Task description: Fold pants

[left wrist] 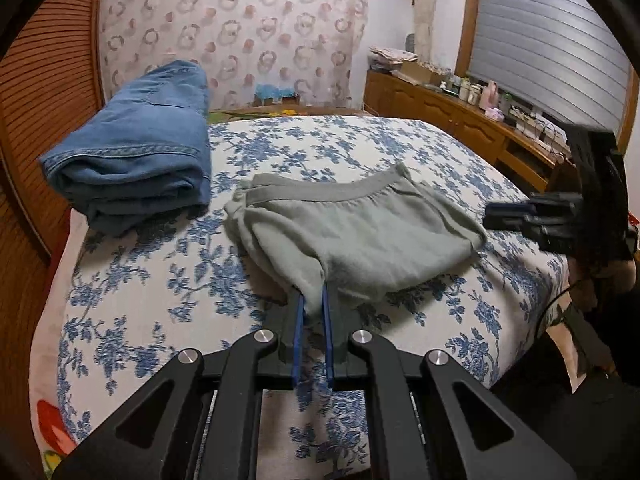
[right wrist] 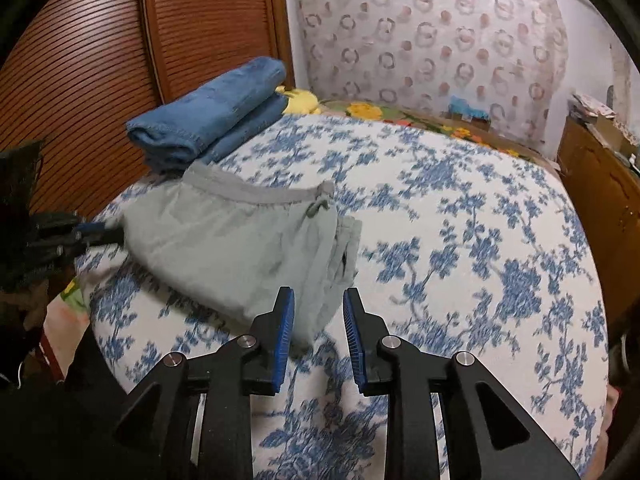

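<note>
Grey-green pants [left wrist: 352, 232] lie folded on the bed, waistband toward the far side. My left gripper [left wrist: 314, 300] is shut on the near edge of the folded pants. In the right wrist view the same pants [right wrist: 236, 240] lie ahead and to the left. My right gripper [right wrist: 318, 308] is open and empty, just at the near corner of the pants; it also shows in the left wrist view [left wrist: 496, 216] at the right edge of the pants. The left gripper shows in the right wrist view [right wrist: 100, 232] at the pants' left edge.
Folded blue jeans [left wrist: 136, 152] sit at the far left of the bed, also in the right wrist view [right wrist: 208, 120]. The bed has a blue floral cover [left wrist: 160, 280]. A slatted wooden wardrobe [right wrist: 80, 60] stands at left, a wooden dresser [left wrist: 460, 116] with bottles at right.
</note>
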Tool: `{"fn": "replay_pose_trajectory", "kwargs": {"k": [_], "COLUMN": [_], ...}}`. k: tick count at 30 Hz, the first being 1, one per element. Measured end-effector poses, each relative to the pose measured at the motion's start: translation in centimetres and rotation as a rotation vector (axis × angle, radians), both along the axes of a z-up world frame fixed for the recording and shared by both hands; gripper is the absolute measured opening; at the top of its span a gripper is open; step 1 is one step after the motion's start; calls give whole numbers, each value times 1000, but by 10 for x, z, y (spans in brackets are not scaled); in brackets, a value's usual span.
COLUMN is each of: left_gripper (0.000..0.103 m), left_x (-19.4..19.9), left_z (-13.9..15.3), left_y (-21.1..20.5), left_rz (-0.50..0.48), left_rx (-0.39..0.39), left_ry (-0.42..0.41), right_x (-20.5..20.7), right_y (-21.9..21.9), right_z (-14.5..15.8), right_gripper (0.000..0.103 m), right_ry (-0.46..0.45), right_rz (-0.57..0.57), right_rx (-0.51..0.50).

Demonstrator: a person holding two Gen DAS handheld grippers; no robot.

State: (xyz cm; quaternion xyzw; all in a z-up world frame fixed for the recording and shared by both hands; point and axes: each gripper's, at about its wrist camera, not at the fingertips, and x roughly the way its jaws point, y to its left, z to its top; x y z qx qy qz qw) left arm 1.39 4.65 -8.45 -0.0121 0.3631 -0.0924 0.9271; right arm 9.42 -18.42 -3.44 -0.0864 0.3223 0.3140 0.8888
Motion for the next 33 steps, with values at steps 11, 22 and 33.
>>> {"fn": "replay_pose_trajectory", "kwargs": {"k": [11, 22, 33], "left_gripper": [9, 50, 77], "left_x": [-16, 0, 39], "left_z": [-14, 6, 6], "left_y": [11, 11, 8], "left_rz": [10, 25, 46], "left_rx": [50, 39, 24], "left_ry": [74, 16, 8], "right_x": [-3, 12, 34], "right_y": [3, 19, 35], "right_z": [5, 11, 8], "right_gripper": [27, 46, 47], "right_ry": [-2, -6, 33], "right_rz": [4, 8, 1], "right_rx": [29, 70, 82]}}
